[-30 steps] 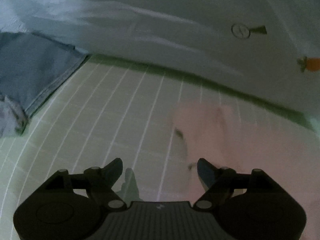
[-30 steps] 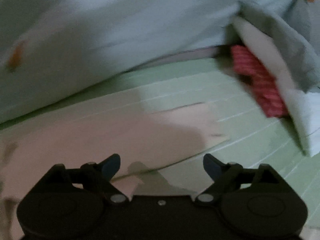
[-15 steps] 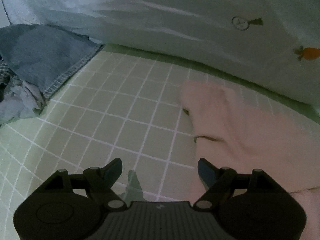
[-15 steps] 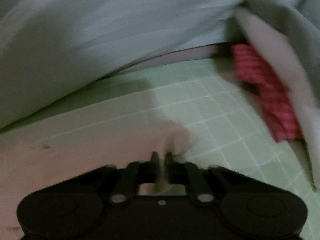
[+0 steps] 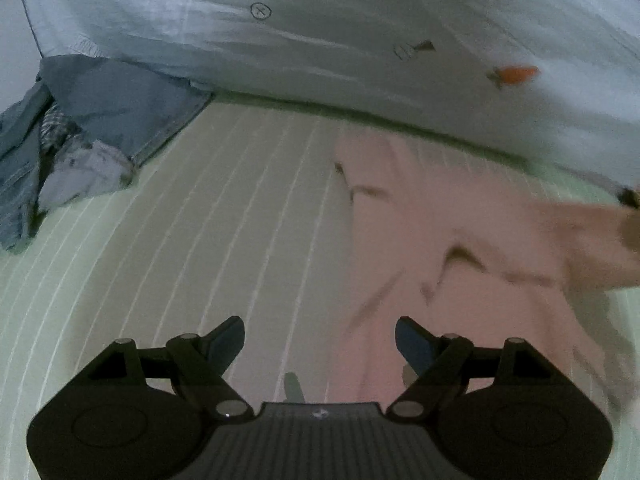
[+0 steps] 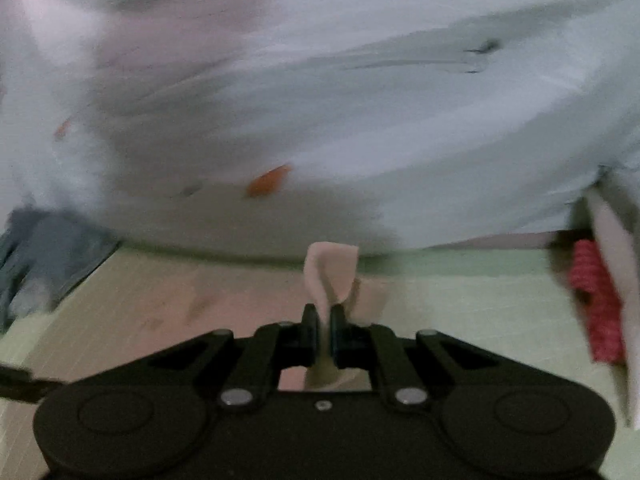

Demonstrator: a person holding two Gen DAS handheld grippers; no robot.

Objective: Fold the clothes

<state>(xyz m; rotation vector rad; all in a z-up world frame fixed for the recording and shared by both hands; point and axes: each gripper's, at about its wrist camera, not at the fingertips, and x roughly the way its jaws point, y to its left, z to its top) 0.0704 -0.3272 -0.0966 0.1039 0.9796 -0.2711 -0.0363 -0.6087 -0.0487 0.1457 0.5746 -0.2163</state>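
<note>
Right now my right gripper (image 6: pixel 325 320) is pinched tight on a corner of the pink garment (image 5: pixel 460 248), which lies on the green checked mat (image 5: pixel 200 240); my left gripper (image 5: pixel 319 338) hangs wide apart, empty, above its near edge. I'd lift slowly and keep the cloth taut. Motion blur hides the far hem, and the jeans (image 5: pixel 100 120) are cut off.
</note>
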